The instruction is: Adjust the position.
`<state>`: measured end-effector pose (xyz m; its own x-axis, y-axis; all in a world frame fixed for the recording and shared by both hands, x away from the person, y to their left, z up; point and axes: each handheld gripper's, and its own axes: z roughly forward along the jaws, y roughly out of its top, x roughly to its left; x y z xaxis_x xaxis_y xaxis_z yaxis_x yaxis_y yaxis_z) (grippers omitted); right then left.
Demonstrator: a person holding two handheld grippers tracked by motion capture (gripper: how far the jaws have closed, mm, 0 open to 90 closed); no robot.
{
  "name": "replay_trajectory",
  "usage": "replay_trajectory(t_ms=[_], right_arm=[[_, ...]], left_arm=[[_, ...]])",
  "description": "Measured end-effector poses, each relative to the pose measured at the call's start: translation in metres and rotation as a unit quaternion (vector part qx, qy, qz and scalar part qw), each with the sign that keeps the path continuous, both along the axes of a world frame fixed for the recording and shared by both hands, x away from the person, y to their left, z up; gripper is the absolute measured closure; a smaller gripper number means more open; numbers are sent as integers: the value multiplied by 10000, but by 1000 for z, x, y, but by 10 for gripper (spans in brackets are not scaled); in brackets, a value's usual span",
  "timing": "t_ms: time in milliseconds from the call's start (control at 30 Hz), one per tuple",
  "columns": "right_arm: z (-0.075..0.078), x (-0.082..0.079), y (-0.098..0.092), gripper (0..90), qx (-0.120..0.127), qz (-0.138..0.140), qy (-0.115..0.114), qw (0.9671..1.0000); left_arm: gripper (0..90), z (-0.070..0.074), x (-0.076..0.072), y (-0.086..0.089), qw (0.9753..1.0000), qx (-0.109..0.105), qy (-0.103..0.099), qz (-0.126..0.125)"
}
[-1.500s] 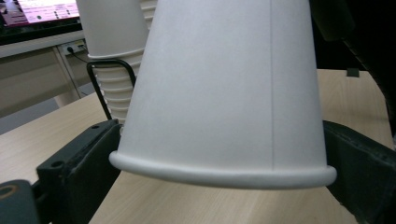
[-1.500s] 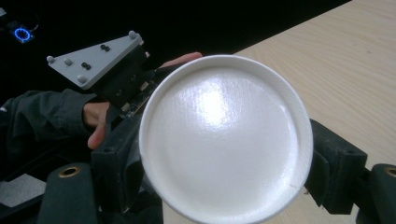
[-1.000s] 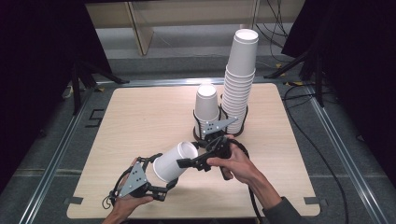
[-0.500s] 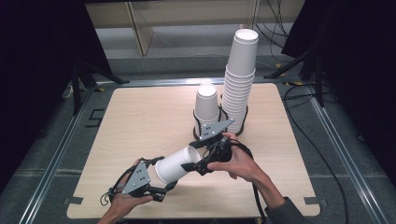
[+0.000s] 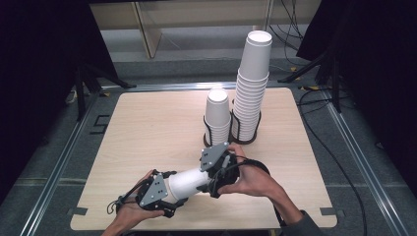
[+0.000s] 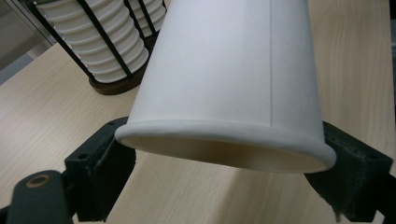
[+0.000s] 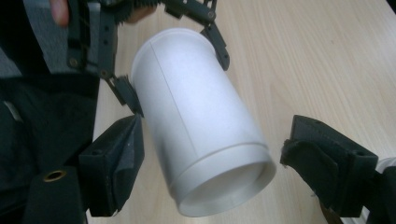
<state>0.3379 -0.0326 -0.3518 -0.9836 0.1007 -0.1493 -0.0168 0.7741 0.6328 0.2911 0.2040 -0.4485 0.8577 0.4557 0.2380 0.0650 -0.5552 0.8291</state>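
A white paper cup [image 5: 188, 182] lies nearly level above the table's front edge, held between both hands. My left gripper [image 5: 169, 191] is shut on its rim end; in the left gripper view the cup [image 6: 224, 70] runs away from the camera with the rolled rim pinched between the two pads [image 6: 105, 163]. My right gripper [image 5: 210, 181] stands open around the base end. In the right gripper view the cup's [image 7: 196, 126] recessed base sits between the jaws, with a gap before the right pad [image 7: 322, 163]. The left gripper [image 7: 175, 74] grips the far end there.
Two black wire holders stand at the table's back middle. One has a short cup stack [image 5: 218, 115], the other a tall stack [image 5: 252, 88]. A ribbed stack in its holder [image 6: 98, 46] stands close behind the held cup. Bare wooden table [image 5: 147, 128] lies to the left.
The cup has sunk lower and flatter toward the front edge. The right gripper has come down and left onto the cup's base end, closing the distance to the left gripper.
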Motion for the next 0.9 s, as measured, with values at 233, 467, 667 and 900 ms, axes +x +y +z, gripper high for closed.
replay_trajectory(t_ms=[233, 467, 667, 900], right_arm=[[-18, -1, 13, 196, -718, 565, -366, 9951], [-29, -3, 22, 190, -1083, 716, -501, 9903], [-41, -6, 28, 202, -1453, 729, -519, 9853], [-45, 0, 28, 241, -1391, 1112, -641, 9819]], left_arm=[[128, 2, -2, -1, 9996, 215, 82, -146], [128, 2, -2, -1, 9988, 373, 84, -298], [125, 3, -3, -2, 9983, 394, 150, -412], [119, 2, -2, 0, 9985, 154, 109, -510]])
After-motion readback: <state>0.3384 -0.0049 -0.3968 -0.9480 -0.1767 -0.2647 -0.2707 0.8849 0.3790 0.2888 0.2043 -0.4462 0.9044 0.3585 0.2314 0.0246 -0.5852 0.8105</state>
